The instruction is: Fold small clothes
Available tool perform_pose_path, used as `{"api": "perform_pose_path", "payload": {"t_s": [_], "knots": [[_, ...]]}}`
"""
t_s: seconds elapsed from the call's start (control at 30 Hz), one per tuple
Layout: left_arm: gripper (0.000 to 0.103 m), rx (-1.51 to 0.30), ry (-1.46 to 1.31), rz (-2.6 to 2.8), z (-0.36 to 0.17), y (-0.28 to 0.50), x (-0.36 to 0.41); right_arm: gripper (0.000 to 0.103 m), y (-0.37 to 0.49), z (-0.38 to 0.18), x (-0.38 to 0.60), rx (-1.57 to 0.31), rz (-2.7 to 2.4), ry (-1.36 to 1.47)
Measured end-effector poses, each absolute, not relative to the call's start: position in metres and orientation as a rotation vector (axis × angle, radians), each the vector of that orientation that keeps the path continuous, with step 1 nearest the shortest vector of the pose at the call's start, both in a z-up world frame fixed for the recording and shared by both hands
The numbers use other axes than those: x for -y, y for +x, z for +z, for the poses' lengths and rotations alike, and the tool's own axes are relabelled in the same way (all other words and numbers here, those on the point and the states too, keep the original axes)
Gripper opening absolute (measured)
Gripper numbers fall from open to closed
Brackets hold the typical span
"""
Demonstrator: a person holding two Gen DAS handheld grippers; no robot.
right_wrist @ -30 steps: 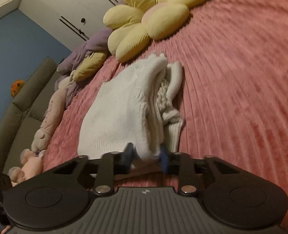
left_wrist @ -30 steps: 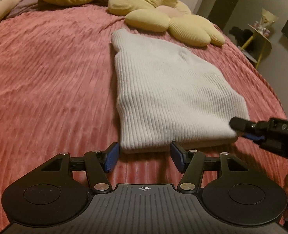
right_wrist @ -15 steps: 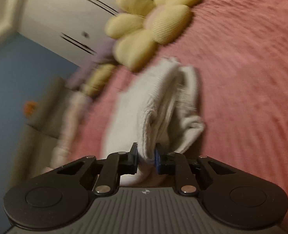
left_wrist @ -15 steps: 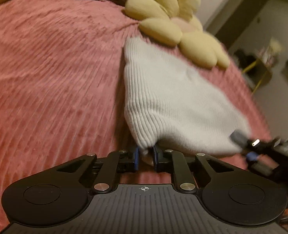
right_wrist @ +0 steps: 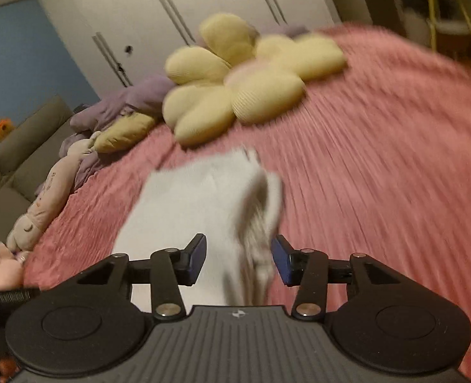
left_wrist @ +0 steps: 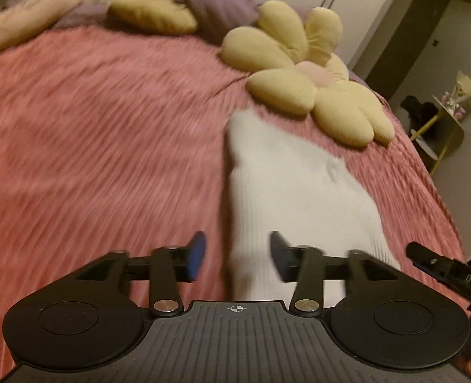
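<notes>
Pink bedspread (left_wrist: 101, 146) carries the white sweater (left_wrist: 286, 185), narrower than a second ago. Both my left hand-held gripper (left_wrist: 233, 257) and right hand-held gripper (right_wrist: 238, 258) have just been opening, released around its near edge; I judge this fold done

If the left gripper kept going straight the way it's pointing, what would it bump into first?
Most likely the white knit garment: its near end lies between the open left gripper fingers. Past it come the pink bedspread and the yellow flower cushion. Blur makes depth uncertain.

pink ribbed bedspread (left_wrist: 91, 146), yellow flower cushion (right_wrist: 245, 86), white wardrobe doors (right_wrist: 178, 16), blue wall (right_wrist: 21, 63), grey sofa (right_wrist: 15, 166).
</notes>
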State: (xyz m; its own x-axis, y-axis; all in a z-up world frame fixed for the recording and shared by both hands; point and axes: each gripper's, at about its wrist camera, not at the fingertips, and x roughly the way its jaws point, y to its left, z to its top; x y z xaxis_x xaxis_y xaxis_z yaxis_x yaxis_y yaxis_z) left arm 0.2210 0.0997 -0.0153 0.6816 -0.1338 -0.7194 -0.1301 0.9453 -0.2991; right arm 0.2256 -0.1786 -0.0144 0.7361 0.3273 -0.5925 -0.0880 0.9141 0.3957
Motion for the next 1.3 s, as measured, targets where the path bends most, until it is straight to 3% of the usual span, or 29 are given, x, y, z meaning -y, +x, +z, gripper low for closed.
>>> {"api": "perform_pose_path", "payload": {"t_s": [0.03, 0.13, 0.17, 0.23, 0.27, 0.33, 0.37, 0.43, 0.53, 0.67, 0.87, 0.97, 1.13, 1.3], "knots": [[0.070, -0.821, -0.318, 0.007, -0.018, 0.233, -0.091, 0.042, 0.234, -0.012, 0.166, -0.707, 0.255, 0.308], [0.075, -0.882, -0.232, 0.035, -0.037, 0.268, -0.070, 0.028, 0.257, -0.018, 0.132, -0.717, 0.273, 0.130], [0.076, -0.915, -0.203, 0.056, -0.047, 0.274, -0.067, 0.027, 0.262, -0.024, 0.123, -0.726, 0.266, 0.078], [0.091, -0.930, -0.170, 0.085, -0.064, 0.280, -0.065, 0.024, 0.271, -0.040, 0.114, -0.744, 0.227, -0.037], [0.093, -0.920, -0.166, 0.086, -0.067, 0.280, -0.067, 0.025, 0.273, -0.049, 0.114, -0.750, 0.192, -0.103], [0.093, -0.922, -0.175, 0.061, -0.068, 0.280, -0.071, 0.028, 0.278, -0.068, 0.130, -0.789, 0.197, -0.068], [0.093, -0.927, -0.180, 0.057, -0.066, 0.280, -0.073, 0.038, 0.280, -0.070, 0.137, -0.790, 0.194, -0.021], [0.087, -0.931, -0.204, 0.069, -0.060, 0.280, -0.077, 0.044, 0.283, -0.064, 0.142, -0.806, 0.180, 0.024], [0.085, -0.890, -0.234, 0.109, -0.044, 0.283, -0.077, 0.036, 0.283, -0.043, 0.138, -0.740, 0.163, 0.050], [0.086, -0.864, -0.220, 0.142, -0.042, 0.310, -0.073, 0.036, 0.299, -0.031, 0.123, -0.685, 0.189, 0.064], [0.088, -0.876, -0.237, 0.173, -0.070, 0.343, -0.070, 0.036, 0.343, -0.054, 0.103, -0.734, 0.206, 0.074], [0.094, -0.857, -0.203, 0.180, -0.082, 0.350, -0.068, 0.036, 0.353, -0.067, 0.093, -0.727, 0.183, -0.028], [0.102, -0.850, -0.183, 0.187, -0.099, 0.362, -0.068, 0.042, 0.360, -0.083, 0.097, -0.689, 0.144, -0.088], [0.103, -0.806, -0.184, 0.179, -0.108, 0.361, -0.070, 0.046, 0.354, -0.094, 0.099, -0.635, 0.137, -0.105]]}}
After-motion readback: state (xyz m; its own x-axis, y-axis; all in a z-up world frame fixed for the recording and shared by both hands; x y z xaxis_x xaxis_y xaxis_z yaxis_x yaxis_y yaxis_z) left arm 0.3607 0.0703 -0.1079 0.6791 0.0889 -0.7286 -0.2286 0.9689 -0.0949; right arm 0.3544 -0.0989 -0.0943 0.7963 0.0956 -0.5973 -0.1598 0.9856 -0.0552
